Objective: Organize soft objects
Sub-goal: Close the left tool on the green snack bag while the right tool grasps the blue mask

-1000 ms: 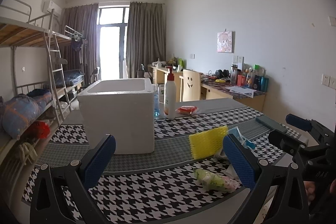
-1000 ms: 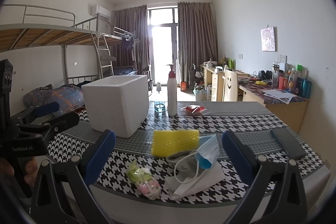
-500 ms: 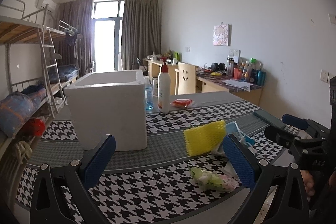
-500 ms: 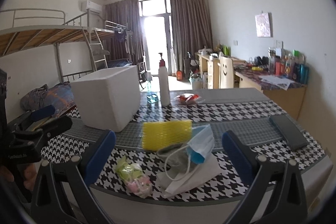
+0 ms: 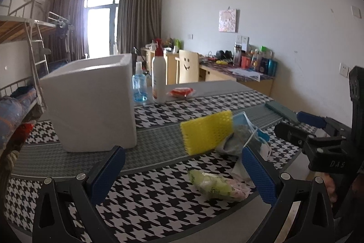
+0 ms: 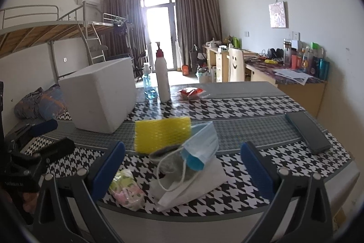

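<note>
Hovering: left gripper (image 5: 182,171) and right gripper (image 6: 182,165), both spread wide, empty.
Pile: yellow mesh sponge (image 6: 162,134), blue pleated face mask (image 6: 200,147) near tabletop (image 6: 250,129) edge.
Risk: mask loops likely snagging neighbours, dragging them off.

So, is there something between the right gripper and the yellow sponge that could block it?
Nothing visible stands fully in the way. The right gripper is open and empty, with the yellow mesh sponge straight ahead. A blue face mask and a grey cloth lie against the sponge's near edge, so the fingers may catch them.
</note>
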Tool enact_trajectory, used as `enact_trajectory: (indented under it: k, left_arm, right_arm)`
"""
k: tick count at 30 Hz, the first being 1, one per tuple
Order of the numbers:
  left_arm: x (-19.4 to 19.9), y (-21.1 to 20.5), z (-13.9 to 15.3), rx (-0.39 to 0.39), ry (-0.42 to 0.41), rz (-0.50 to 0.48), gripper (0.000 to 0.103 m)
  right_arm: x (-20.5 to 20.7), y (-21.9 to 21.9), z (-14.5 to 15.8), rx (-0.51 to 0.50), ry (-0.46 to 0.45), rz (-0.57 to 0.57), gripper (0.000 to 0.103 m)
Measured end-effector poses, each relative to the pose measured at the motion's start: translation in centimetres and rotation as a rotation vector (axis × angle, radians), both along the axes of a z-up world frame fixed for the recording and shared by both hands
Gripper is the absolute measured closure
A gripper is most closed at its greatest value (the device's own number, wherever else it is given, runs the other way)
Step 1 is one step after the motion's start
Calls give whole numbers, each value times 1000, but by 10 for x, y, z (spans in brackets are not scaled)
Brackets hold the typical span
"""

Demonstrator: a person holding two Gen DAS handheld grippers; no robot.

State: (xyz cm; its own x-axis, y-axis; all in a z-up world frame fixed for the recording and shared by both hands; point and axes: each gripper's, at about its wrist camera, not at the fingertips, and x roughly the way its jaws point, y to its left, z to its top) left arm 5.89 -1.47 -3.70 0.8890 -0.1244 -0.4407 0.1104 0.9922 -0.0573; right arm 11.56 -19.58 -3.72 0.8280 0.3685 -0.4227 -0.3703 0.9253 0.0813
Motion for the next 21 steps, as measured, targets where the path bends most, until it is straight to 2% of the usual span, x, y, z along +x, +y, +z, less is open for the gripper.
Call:
enact_trajectory:
  k: [9, 21]
  left_arm:
    - [11, -12, -17, -16, 72, -47, 1]
    - [21, -25, -38, -5, 147, -65, 1]
  right_arm:
    - [10, -4, -9, -8, 33, -12, 1]
    - [15, -10, -17, -23, 65, -14, 1]
